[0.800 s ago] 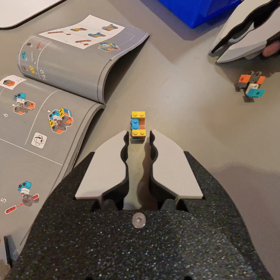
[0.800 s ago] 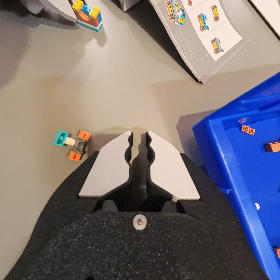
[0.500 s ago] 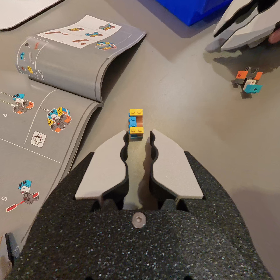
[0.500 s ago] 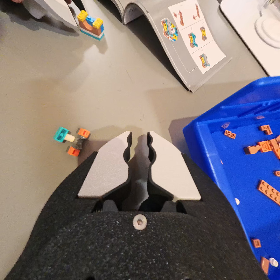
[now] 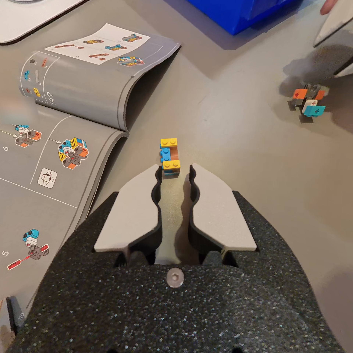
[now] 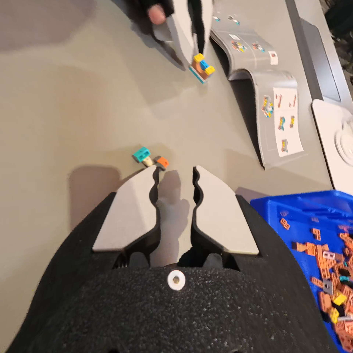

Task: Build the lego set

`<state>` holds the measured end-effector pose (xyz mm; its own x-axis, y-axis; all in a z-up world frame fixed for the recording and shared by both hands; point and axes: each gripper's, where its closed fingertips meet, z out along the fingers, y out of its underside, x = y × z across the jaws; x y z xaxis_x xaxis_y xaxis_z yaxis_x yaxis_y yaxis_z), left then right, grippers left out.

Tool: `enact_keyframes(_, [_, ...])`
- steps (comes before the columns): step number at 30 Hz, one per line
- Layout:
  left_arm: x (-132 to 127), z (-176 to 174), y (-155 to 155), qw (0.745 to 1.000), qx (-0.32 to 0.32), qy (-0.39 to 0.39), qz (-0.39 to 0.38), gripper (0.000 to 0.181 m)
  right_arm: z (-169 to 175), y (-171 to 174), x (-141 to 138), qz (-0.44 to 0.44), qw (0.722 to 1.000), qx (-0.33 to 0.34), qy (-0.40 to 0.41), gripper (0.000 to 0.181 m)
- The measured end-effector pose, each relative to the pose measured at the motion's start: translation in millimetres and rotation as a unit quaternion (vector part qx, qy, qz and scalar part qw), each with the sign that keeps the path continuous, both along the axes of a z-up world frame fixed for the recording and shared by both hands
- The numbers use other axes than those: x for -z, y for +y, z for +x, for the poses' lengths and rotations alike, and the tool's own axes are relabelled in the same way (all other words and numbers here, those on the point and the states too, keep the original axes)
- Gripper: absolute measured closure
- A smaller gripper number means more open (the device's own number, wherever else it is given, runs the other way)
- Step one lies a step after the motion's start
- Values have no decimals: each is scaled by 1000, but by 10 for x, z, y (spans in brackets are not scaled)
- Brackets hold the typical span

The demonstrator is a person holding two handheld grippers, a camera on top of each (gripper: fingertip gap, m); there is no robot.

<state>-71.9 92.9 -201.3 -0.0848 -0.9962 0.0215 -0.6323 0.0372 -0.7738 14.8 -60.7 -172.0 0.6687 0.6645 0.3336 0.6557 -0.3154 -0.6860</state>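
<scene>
Just ahead of our left tool (image 5: 174, 166) sits a small lego block (image 5: 169, 156) on the grey worktop (image 5: 238, 172): yellow plates at both ends, blue studs and a brown arch between, on a teal and white base. Our left tool's jaws stand apart and hold nothing; the block's near end lies between the tips, nearer the left one, and we cannot tell whether it touches. Our right tool (image 6: 175, 169) is also open and empty, its left tip right at a teal, cream, grey and orange piece (image 6: 150, 158). Compared with half a second ago, our right tool has opened wider and turned towards that piece. Farther off lie the open booklet (image 5: 80, 91) and the blue bin (image 6: 298, 210) of bricks.
</scene>
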Motion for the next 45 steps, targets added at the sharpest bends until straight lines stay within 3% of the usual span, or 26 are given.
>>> enact_keyframes(6, [-2,1,-4,1000,2,-1,1,153,-220,-136,-81,-24,995,-98,-18,145])
enact_keyframes(13, [-4,4,-4,1000,3,-2,2,153,-252,-95,138,-96,972,-173,-125,138])
enact_keyframes(18, [-19,-2,-3,1000,4,-6,-12,153,-210,-76,303,-156,948,-205,-186,137])
enact_keyframes(23, [-22,-4,-5,1000,5,-6,-15,153,-193,-71,390,-182,941,-206,-196,145])
enact_keyframes(32, [-19,-5,-7,1000,6,-5,-16,153,-261,-11,371,-144,970,-160,-115,145])
enact_keyframes(37, [-17,-4,-7,1000,6,-4,-17,153,-350,198,210,-80,991,-109,-12,145])
enact_keyframes(41, [-1,2,15,1000,-2,1,-14,153,-397,367,94,-48,994,-69,65,145])
enact_keyframes(45, [45,12,16,1000,-2,15,9,153,-415,448,50,-36,994,-49,93,145])
